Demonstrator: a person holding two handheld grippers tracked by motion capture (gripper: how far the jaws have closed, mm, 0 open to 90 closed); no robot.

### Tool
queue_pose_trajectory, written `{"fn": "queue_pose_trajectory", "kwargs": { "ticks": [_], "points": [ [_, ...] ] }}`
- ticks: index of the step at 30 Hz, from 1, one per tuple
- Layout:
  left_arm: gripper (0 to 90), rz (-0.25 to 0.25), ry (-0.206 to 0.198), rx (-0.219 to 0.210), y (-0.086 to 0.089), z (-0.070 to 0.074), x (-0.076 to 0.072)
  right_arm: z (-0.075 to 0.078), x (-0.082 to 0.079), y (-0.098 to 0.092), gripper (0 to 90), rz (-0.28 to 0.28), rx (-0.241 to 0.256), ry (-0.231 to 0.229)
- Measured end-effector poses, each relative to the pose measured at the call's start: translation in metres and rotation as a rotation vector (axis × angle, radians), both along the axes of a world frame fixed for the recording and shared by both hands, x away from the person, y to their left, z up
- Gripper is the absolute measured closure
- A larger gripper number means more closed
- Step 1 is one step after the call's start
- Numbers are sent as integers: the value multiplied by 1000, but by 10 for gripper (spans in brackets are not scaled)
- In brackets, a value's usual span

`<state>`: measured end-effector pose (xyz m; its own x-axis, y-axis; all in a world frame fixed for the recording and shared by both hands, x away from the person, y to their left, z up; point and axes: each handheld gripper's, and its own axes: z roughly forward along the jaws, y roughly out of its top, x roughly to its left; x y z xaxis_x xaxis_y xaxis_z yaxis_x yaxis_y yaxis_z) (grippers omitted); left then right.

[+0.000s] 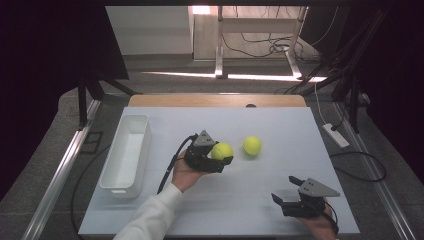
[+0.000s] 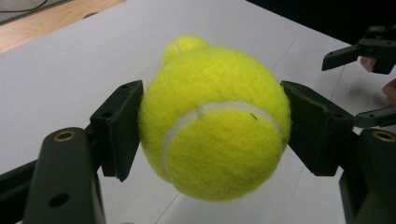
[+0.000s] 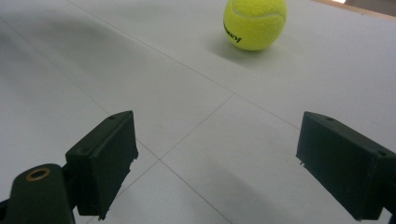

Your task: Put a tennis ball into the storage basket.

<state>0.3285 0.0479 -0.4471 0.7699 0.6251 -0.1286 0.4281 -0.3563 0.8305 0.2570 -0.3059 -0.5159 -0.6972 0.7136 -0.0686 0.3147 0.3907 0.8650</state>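
My left gripper (image 1: 221, 159) clamps a fuzzy yellow tennis ball (image 2: 212, 121) between both jaws, lifted just off the white table (image 1: 250, 195). A second yellow tennis ball (image 1: 252, 145) lies just beyond it. My right gripper (image 1: 289, 189) gapes wide, holding nothing.

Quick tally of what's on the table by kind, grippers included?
Tennis balls: 2, one clamped in the left gripper as the held tennis ball, one loose tennis ball on the table
White bin: 1, at the table's left side
Grippers: 2, the right gripper has its jaws apart with nothing between them
Total: 5
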Motion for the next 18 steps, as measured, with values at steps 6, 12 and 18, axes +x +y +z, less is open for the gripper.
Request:
{"fn": "queue_pose_trajectory", "kwargs": {
  "ticks": [6, 12, 18],
  "points": [
    [267, 1, -18, -5, 5, 9, -3, 0, 0, 0, 119, -2, -3, -1],
    [267, -1, -27, -5, 8, 14, -7, 0, 0, 0, 119, -2, -4, -1],
    [267, -2, -34, -14, 10, 19, -8, 0, 0, 0, 119, -3, -5, -3]
  ]
}}
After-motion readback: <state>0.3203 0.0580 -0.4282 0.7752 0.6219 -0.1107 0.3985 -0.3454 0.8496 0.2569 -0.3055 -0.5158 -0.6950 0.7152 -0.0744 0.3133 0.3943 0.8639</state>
